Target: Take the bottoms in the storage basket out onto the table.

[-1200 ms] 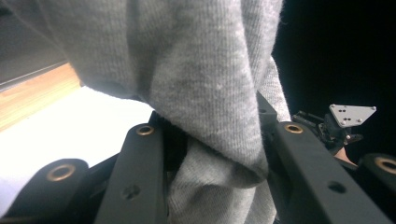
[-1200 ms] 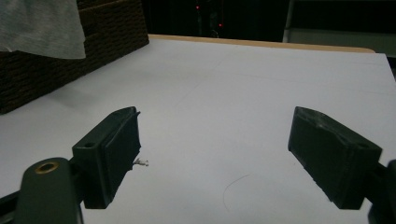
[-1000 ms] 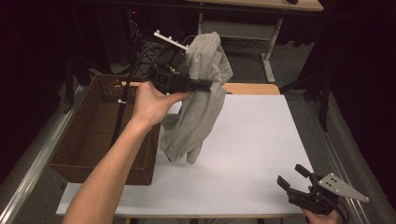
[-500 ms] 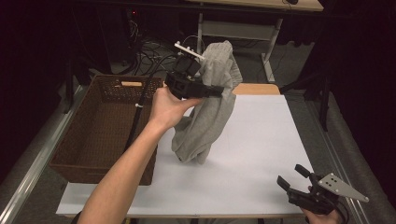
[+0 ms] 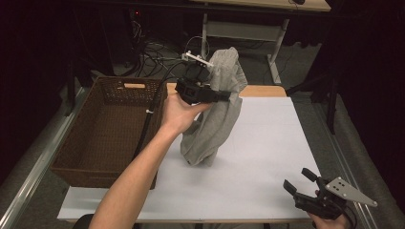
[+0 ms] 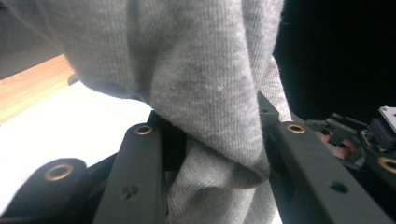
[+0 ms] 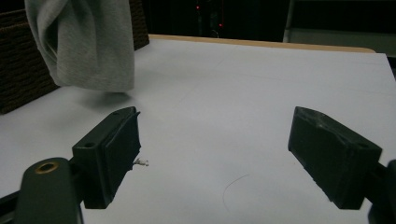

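Nearest the person, at about 5 o'clock on the white table point(image 5: 267, 157), the right gripper point(image 5: 298, 182) rests low with its jaws spread wide and nothing between them; its own view shows bare tabletop in the gap.

Toward the centre, at roughly 12 o'clock from that gripper, the lower end of the grey garment point(image 5: 215, 129) rests bunched on the white surface. The garment hangs upright from there, draped in a long fold.

Farther out, at 11 o'clock on the table, the left gripper point(image 5: 224, 96) holds the upper part of the garment. Its jaws are clamped nearly closed on a fold of the knit fabric, which the left gripper view shows pinched between the two black jaws point(image 6: 210, 154).

At 9 o'clock, off the table's left edge, stands a brown wicker basket point(image 5: 102, 157), empty as far as can be seen.

Judgement: the step in hand is carrying the garment from the basket side and setting it onto the table. The next move calls for lowering and spreading the cloth flat, with the right gripper coming in to take a free edge, since one grip alone leaves it bunched.
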Demonstrator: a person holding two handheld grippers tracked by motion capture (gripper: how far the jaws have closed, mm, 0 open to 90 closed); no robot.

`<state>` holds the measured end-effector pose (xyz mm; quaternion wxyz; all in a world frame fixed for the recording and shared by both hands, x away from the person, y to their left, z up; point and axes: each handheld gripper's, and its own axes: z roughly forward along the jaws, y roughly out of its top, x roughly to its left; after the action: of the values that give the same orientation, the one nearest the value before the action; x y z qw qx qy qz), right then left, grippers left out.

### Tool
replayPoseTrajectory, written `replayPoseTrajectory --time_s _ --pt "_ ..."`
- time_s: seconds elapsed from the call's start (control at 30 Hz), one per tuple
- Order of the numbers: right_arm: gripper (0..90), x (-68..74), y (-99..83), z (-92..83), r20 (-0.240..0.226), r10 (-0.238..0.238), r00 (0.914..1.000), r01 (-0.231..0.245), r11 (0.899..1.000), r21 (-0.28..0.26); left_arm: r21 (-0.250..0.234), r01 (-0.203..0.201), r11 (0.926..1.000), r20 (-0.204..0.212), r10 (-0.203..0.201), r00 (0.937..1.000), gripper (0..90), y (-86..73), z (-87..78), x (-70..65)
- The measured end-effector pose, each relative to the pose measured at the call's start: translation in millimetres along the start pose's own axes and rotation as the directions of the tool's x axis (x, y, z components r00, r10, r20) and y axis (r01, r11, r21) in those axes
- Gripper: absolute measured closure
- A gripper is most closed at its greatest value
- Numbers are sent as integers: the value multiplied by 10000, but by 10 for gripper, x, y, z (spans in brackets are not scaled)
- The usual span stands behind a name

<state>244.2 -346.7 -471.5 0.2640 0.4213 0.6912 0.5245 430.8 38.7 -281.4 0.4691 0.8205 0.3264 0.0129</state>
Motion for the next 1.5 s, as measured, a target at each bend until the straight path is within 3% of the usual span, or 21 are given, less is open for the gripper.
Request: replayPoseTrajectory --time_s 0.5,0.93,1.17,1.5 --pt "174 -1 -2 -4 -3 4 10000 -4 10000 19 291 288 9992 -453 -274 9986 629 -177 322 191" --pt "174 -3 -4 -6 -21 -21 10000 21 10000 41 655 731 9952 -611 -691 9957 626 -361 596 342" --pt "173 -1 -4 -5 -28 -9 10000 9 10000 50 709 855 9938 -729 -803 9941 625 -417 663 388" --pt "174 -2 -6 -6 -35 -49 10000 49 10000 77 1228 1075 9866 -963 -960 9907 619 -561 844 472"
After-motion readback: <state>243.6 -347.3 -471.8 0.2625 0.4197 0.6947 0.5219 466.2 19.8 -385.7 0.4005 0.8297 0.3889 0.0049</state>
